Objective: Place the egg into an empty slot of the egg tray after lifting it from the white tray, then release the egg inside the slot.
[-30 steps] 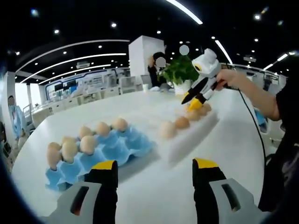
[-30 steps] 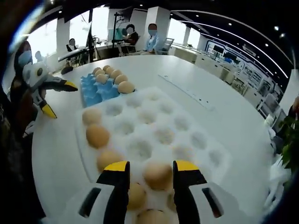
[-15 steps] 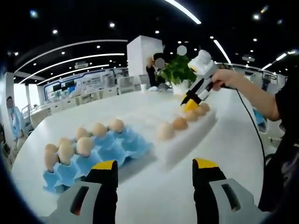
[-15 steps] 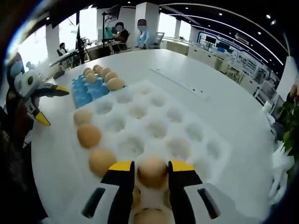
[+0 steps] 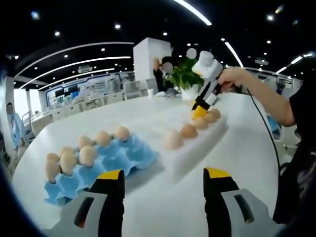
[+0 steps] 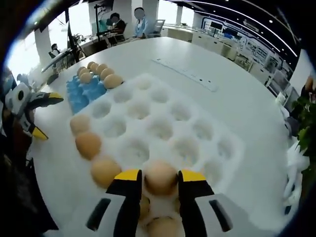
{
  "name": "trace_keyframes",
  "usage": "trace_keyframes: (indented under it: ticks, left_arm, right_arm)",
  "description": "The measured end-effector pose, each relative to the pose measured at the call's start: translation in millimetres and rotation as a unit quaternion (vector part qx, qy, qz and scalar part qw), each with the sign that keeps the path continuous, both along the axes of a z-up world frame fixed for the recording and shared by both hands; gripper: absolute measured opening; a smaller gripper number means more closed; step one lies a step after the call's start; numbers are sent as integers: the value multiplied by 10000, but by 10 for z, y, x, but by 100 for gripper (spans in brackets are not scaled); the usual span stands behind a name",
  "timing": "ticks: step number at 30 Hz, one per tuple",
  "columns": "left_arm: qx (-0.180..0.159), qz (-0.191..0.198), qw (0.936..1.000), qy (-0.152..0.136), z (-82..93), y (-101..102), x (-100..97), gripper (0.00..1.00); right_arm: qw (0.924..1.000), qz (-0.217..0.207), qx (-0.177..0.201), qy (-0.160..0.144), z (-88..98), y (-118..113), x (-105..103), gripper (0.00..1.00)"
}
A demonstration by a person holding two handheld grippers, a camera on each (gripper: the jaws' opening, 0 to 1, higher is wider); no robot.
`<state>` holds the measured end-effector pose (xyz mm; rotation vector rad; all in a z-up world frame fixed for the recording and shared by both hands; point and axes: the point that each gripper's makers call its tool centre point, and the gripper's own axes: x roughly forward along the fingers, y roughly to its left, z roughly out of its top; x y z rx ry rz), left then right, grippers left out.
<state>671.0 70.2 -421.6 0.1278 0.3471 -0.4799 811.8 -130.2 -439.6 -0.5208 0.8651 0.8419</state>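
In the right gripper view we see the right gripper [image 6: 160,177] low over the white tray [image 6: 217,148], its yellow-tipped fingers [image 6: 128,177] clamped on a tan egg [image 6: 160,177] at the tray's near edge. Egg sits btwn both tips, touching each. We can't tell if it's clear of its dimple or resting in it. More eggs lie just below and beside it, partly hidden by the fingers. Three others [image 6: 89,144] line the tray's left edge; rest of the dimples are bare. Blue egg tray [image 6: 79,96] sits at the tray's far-left corner, touching or just beside it, w/ eggs in its far rows and open slots nearer us.

In the left gripper view the left gripper [image 5: 163,182] hovers over the white tabletop [image 5: 256,163], fingers [image 5: 111,180] wide apart, nothing btwn them. Ahead: blue egg tray [image 5: 133,158] on the left w/ eggs along its far side, white tray [image 5: 197,148] to its right. Right gripper [image 5: 200,109] shows at the tray's far end, tilted down onto the eggs, held by a hand [image 5: 232,79]. Potted plant [image 5: 185,76] stands behind it.
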Motion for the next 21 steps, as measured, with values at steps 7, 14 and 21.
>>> trace_keyframes:
  ticks: [7, 14, 21]
  left_arm:
    - [-7, -42, 10000, -18, 11, -38, -2, 66]
    - [-9, -80, 10000, -3, 6, -97, -14, 66]
    - [-17, -68, 10000, 8, 2, -99, -5, 66]
  right_arm:
    - [9998, 13, 102, -140, 20, 34, -17, 28]
    - [9994, 25, 210, -264, 50, 38, 11, 28]
    - [9992, 65, 263, -294, 80, 40, 14, 28]
